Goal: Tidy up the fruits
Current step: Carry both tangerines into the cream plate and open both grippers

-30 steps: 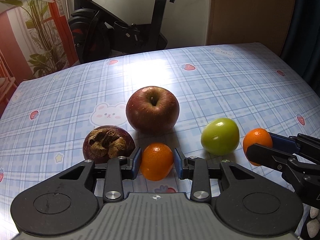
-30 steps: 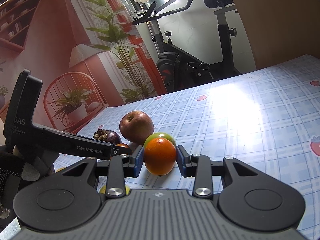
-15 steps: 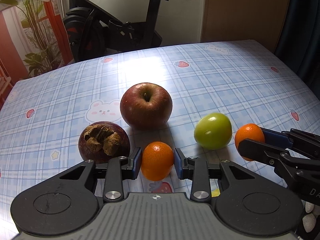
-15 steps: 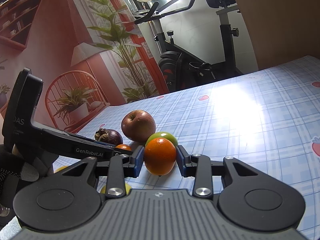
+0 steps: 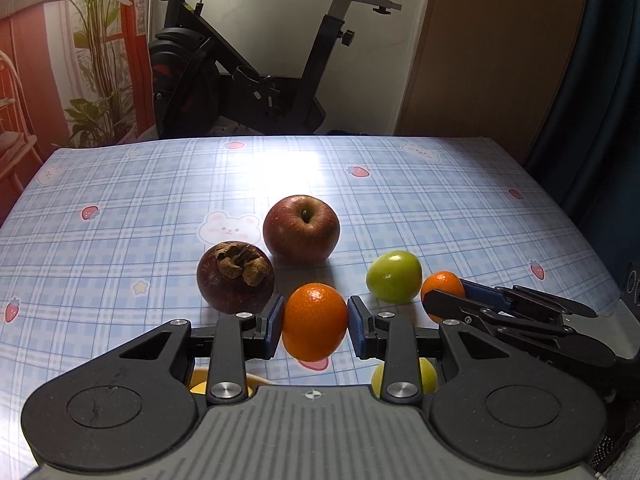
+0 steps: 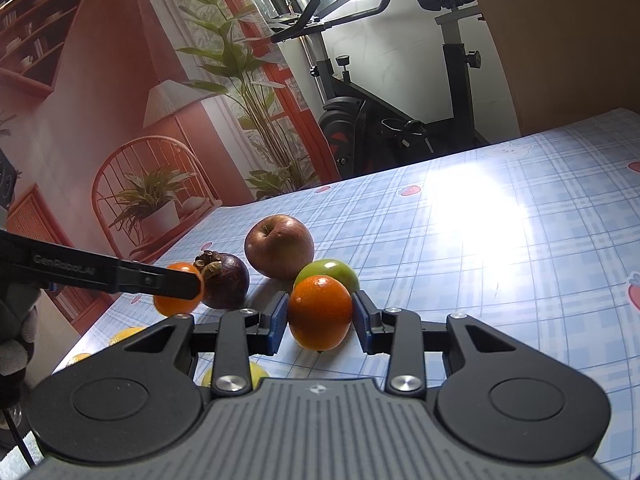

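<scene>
My left gripper [image 5: 315, 322] is shut on a small orange [image 5: 315, 332], held a little above the blue checked tablecloth [image 5: 120, 208]. Just beyond it sit a dark mangosteen [image 5: 235, 277], a red apple [image 5: 301, 229] and a green fruit [image 5: 394, 277]. My right gripper [image 6: 320, 314] is shut on a second orange [image 6: 320, 312], low at the cloth, in front of the green fruit [image 6: 330, 270]. From the right wrist view, the left gripper [image 6: 180, 286] comes in from the left with its orange [image 6: 176, 304] beside the mangosteen [image 6: 226, 284] and apple [image 6: 279, 246].
Yellow fruits lie near the table's front edge, partly hidden under the grippers [image 5: 428, 374] [image 6: 124, 334]. An exercise bike [image 5: 248, 80] stands behind the table's far edge, with plants [image 6: 240, 92] and a chair [image 6: 152, 184] to the left. A gloved hand [image 6: 12, 344] holds the left gripper.
The left gripper has risen and drawn back with its orange, so the apple and mangosteen look farther off. The right gripper and its orange have stayed put.
</scene>
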Demonstrator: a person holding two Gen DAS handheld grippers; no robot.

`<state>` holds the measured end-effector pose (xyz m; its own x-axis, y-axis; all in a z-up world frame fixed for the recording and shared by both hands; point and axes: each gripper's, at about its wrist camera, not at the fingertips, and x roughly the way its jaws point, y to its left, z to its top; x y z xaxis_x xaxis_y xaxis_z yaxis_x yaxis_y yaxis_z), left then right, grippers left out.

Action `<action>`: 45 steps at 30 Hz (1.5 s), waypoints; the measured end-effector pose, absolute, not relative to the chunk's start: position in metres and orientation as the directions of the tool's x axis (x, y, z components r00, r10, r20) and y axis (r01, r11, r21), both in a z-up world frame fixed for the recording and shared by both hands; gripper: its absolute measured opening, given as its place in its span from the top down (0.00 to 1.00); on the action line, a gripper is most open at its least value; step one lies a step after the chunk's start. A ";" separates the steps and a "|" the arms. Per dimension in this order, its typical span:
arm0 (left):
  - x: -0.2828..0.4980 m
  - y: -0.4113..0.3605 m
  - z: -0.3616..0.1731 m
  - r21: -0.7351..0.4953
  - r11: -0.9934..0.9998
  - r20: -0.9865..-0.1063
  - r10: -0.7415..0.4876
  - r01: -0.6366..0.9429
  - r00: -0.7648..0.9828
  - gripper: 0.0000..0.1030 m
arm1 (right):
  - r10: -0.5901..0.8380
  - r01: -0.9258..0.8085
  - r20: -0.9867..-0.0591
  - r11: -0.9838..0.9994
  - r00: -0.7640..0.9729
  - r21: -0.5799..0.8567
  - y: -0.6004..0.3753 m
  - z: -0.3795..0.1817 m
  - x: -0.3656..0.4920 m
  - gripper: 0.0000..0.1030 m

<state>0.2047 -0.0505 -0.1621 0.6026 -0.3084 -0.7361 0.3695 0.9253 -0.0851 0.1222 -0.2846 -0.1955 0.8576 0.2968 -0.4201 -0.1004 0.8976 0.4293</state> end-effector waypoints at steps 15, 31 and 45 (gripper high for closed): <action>0.155 0.032 -0.138 -0.143 0.942 -0.693 -0.315 0.304 0.649 0.65 | 0.388 -0.214 -0.413 0.888 0.824 0.408 -0.217 -0.153 0.104 0.64; 0.111 0.056 -0.163 -0.147 0.935 -0.741 -0.321 0.324 0.590 0.65 | 0.426 -0.238 -0.510 0.888 0.747 0.394 -0.162 -0.161 0.085 0.64; 0.103 0.062 -0.178 -0.123 0.942 -0.782 -0.286 0.314 0.554 0.65 | 0.417 -0.263 -0.599 0.906 0.684 0.331 -0.143 -0.171 0.075 0.64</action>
